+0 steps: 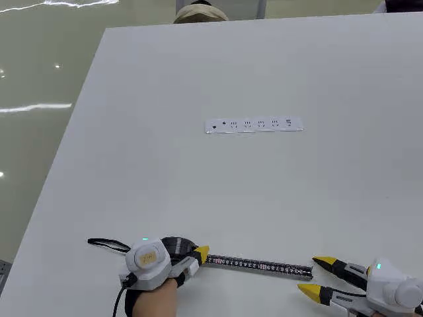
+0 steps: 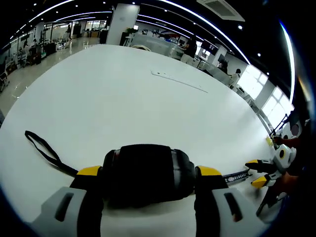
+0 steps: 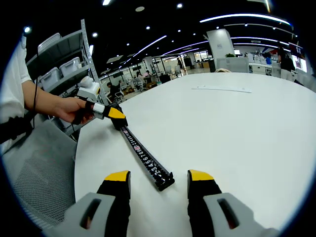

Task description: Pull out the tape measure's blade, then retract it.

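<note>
Left tongs [image 2: 148, 171] are clamped on the tape measure case [image 2: 145, 163]. The yellow tips press against the black body from both sides, so the case sits squarely between the jaws. Its black wrist strap [image 2: 42, 145] trails from the case on the side away from the right tongs and lies loose on the white table [image 1: 198, 191].

Right tongs [image 3: 159, 177] have their jaws spread and grip nothing. The blade [image 1: 258, 265] lies flat on the table. It runs in a straight line from the left tongs' tip across to the right tongs, black with pale numerals facing up. The end hook [image 3: 165, 181] rests between the right tongs' two yellow tips, nearer one jaw than the other. I see no contact with either jaw.

The right gripper view shows a bare hand [image 3: 69, 109] holding the left tongs at the far end of the blade, with grey mesh [image 3: 39, 168] below it off the table edge.

A white power strip [image 1: 254, 125] lies flat on the table well beyond both tongs, roughly parallel to the blade. The two tongs are well apart, joined only by the stretch of blade.
</note>
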`<move>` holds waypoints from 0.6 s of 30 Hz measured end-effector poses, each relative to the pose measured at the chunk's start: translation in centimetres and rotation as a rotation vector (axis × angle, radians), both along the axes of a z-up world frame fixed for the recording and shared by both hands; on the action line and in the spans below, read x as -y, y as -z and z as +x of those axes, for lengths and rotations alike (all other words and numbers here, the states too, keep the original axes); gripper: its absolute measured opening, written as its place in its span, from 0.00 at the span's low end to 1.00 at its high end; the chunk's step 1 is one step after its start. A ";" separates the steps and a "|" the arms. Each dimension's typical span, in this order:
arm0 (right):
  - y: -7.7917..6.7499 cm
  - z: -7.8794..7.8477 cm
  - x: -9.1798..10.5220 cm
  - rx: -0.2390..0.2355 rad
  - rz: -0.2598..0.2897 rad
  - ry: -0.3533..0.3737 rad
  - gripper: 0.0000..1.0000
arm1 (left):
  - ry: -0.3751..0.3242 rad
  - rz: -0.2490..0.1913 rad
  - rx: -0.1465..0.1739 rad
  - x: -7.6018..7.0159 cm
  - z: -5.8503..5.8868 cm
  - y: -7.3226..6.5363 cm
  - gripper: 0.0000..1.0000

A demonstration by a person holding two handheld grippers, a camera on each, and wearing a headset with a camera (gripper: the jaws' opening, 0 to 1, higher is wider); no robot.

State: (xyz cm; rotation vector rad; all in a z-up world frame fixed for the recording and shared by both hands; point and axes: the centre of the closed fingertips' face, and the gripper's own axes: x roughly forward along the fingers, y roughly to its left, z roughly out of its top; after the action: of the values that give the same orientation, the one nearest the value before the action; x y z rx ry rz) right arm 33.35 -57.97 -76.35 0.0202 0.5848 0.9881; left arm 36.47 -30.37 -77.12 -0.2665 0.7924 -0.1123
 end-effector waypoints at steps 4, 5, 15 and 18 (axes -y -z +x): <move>-0.1 0.0 0.0 -0.003 0.000 0.002 0.45 | -0.001 0.004 -0.004 0.0 0.0 0.0 0.73; -0.1 0.0 0.0 -0.003 0.000 0.002 0.45 | 0.001 0.008 -0.006 0.0 -0.1 0.1 0.73; 0.0 0.2 0.2 -0.001 0.002 0.002 0.43 | -0.001 0.024 -0.017 -0.1 0.0 0.2 0.72; 0.1 0.1 0.0 0.001 -0.003 -0.008 0.42 | 0.000 0.024 -0.018 -0.1 0.0 0.2 0.72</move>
State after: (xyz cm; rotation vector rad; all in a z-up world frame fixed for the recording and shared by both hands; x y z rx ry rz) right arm 33.50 -58.01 -76.42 0.0144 0.5860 0.9952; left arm 36.42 -30.24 -77.34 -0.2450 0.8110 -0.1002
